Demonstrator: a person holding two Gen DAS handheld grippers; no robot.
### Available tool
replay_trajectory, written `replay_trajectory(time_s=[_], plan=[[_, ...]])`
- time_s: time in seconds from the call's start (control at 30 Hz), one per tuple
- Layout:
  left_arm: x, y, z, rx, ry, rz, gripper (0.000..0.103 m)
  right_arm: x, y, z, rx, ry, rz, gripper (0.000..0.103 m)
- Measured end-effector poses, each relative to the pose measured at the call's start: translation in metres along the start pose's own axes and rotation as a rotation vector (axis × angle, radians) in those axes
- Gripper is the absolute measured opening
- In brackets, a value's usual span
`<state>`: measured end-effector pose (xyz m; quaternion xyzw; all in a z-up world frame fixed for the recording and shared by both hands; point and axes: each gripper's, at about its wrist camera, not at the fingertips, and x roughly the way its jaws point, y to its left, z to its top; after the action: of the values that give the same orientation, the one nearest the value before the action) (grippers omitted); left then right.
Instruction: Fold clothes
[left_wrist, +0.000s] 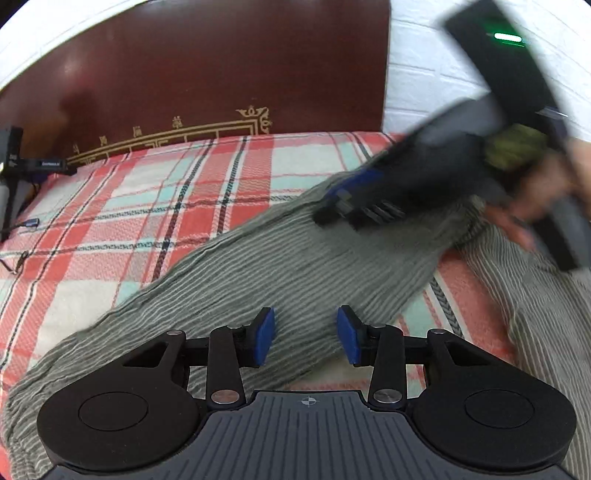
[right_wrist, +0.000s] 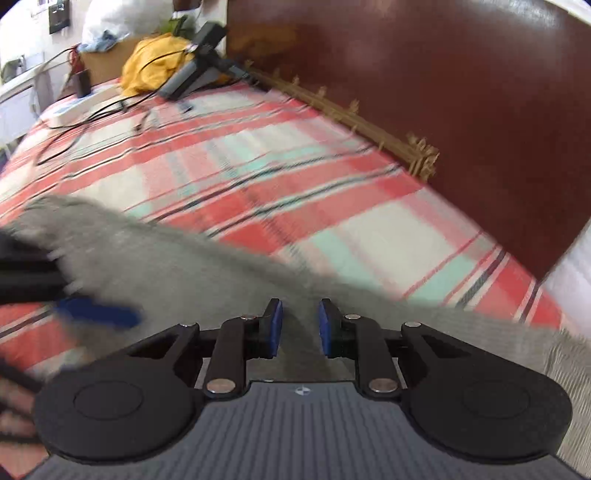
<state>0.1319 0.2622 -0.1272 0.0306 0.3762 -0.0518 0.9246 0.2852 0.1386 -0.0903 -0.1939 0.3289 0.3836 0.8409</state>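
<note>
A grey striped garment lies stretched in a long band across the plaid bed cover. The left gripper hovers above it, jaws apart with nothing between them. The right gripper also has its jaws parted, with grey cloth showing in the gap. A dark red headboard stands behind.
</note>
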Motion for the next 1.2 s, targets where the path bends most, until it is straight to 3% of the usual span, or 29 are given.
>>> replay_trajectory(time_s=[0.13, 0.27, 0.4, 0.47, 0.5, 0.53, 0.57, 0.63, 0.67, 0.7, 0.77, 0.83, 0.97, 1.07, 1.2], plan=[[-0.001, 0.007, -0.003, -0.02, -0.004, -0.025, 0.05, 0.026, -0.017, 0.015, 0.118, -0.018, -0.026, 0.027], [-0.005, 0.006, -0.005, -0.017, -0.025, -0.022, 0.05, 0.02, -0.025, 0.027, 0.178, -0.049, -0.005, 0.027], [-0.025, 0.03, 0.01, -0.175, -0.094, -0.143, 0.052, -0.013, -0.032, 0.03, 0.187, -0.086, 0.057, 0.029], [-0.018, 0.036, 0.021, -0.204, -0.086, -0.129, 0.052, -0.024, -0.028, 0.024, 0.137, -0.08, 0.056, 0.04], [-0.014, 0.039, 0.026, -0.212, -0.08, -0.112, 0.058, -0.028, -0.026, 0.02, 0.114, -0.074, 0.051, 0.056], [-0.007, 0.039, 0.029, -0.202, -0.069, -0.068, 0.061, -0.033, -0.025, 0.016, 0.091, -0.069, 0.046, 0.062], [-0.001, 0.04, 0.031, -0.193, -0.064, -0.028, 0.06, -0.037, -0.023, 0.012, 0.067, -0.063, 0.041, 0.061], [0.013, 0.044, 0.034, -0.182, -0.035, 0.012, 0.035, -0.039, -0.022, 0.006, 0.053, -0.043, 0.043, 0.046], [0.018, 0.047, 0.035, -0.198, -0.021, 0.01, 0.016, -0.037, -0.022, 0.005, 0.062, -0.021, 0.059, 0.041], [0.023, 0.051, 0.035, -0.215, -0.008, 0.007, 0.012, -0.033, -0.02, 0.005, 0.072, 0.008, 0.082, 0.028], [0.029, 0.056, 0.035, -0.24, -0.002, 0.021, 0.0, -0.024, -0.013, 0.002, 0.055, 0.046, 0.105, 0.021], [0.031, 0.063, 0.033, -0.268, -0.009, 0.048, 0.0, -0.016, -0.01, -0.003, 0.054, 0.055, 0.105, 0.002], [0.034, 0.084, 0.032, -0.308, -0.017, 0.151, 0.0, -0.002, -0.02, -0.001, 0.104, 0.029, 0.056, 0.0], [0.035, 0.1, 0.032, -0.363, -0.023, 0.14, 0.0, 0.007, -0.034, 0.005, 0.159, 0.01, 0.017, 0.0], [0.031, 0.111, 0.038, -0.38, -0.039, 0.217, 0.0, 0.005, -0.049, 0.012, 0.229, -0.024, -0.002, 0.0]])
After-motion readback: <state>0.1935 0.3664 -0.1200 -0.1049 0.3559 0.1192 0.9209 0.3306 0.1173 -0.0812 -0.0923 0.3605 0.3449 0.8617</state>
